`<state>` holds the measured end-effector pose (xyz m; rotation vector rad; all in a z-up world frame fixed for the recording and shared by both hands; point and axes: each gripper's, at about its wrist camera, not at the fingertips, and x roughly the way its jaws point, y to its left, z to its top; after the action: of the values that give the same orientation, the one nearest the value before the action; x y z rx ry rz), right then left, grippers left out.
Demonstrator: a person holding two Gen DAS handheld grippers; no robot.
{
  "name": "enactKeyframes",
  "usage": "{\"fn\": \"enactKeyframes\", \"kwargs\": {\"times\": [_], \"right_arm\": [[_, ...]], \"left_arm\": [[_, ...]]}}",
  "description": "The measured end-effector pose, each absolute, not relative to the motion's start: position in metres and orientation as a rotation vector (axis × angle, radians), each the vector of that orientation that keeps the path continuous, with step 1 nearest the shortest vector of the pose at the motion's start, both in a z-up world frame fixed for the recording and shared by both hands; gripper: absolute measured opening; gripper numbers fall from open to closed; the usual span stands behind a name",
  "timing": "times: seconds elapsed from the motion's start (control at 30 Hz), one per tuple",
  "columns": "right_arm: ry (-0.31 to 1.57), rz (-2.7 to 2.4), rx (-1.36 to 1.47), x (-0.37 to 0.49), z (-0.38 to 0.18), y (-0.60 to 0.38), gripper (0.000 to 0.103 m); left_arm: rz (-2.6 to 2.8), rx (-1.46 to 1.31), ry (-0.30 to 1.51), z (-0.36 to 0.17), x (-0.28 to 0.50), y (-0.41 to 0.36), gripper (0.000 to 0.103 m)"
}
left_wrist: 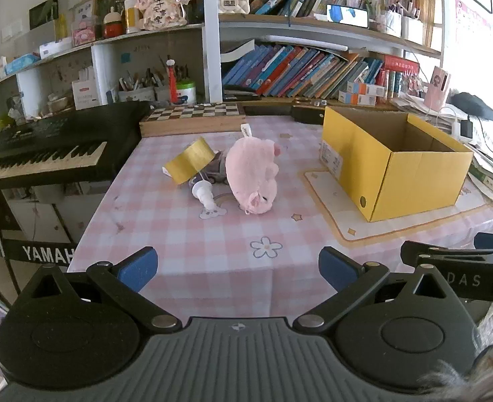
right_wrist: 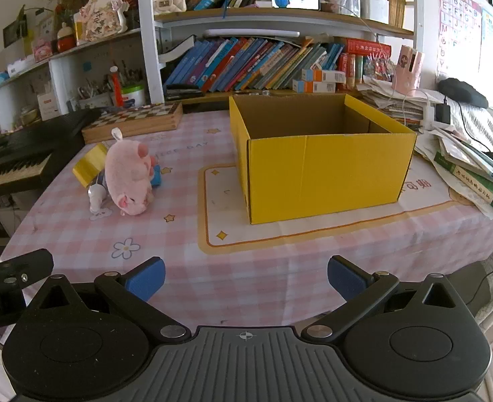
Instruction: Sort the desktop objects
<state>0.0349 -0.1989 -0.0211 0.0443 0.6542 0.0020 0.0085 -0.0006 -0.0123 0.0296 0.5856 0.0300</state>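
Pink and fluffy, the plush pig toy (left_wrist: 253, 176) lies on its side mid-bench, touching a yellow-gold paper-wrapped packet (left_wrist: 189, 159) and a small white pump bottle (left_wrist: 203, 195). The open yellow cardboard box (right_wrist: 323, 164) stands to their right, seemingly empty. Nothing looks sorted yet. Both the left gripper (left_wrist: 238, 268) and right gripper (right_wrist: 246, 276) hover at the bench's near edge, fingers spread wide, holding nothing. Next, I'd judge, comes a reach toward the pile.

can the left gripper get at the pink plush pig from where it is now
Probably yes: the left gripper has its jaws open and empty, and only bare tablecloth lies between it and the pink plush pig.
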Motion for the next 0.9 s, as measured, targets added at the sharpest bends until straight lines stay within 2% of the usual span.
{"fn": "enactKeyframes", "kwargs": {"times": [0.9], "right_arm": [[0.657,0.006,0.053,0.0326,-0.0189,-0.2037,0.103]], "left_arm": [[0.021,0.025,0.583,-0.0076,0.0073,-0.0039,0.103]]}}
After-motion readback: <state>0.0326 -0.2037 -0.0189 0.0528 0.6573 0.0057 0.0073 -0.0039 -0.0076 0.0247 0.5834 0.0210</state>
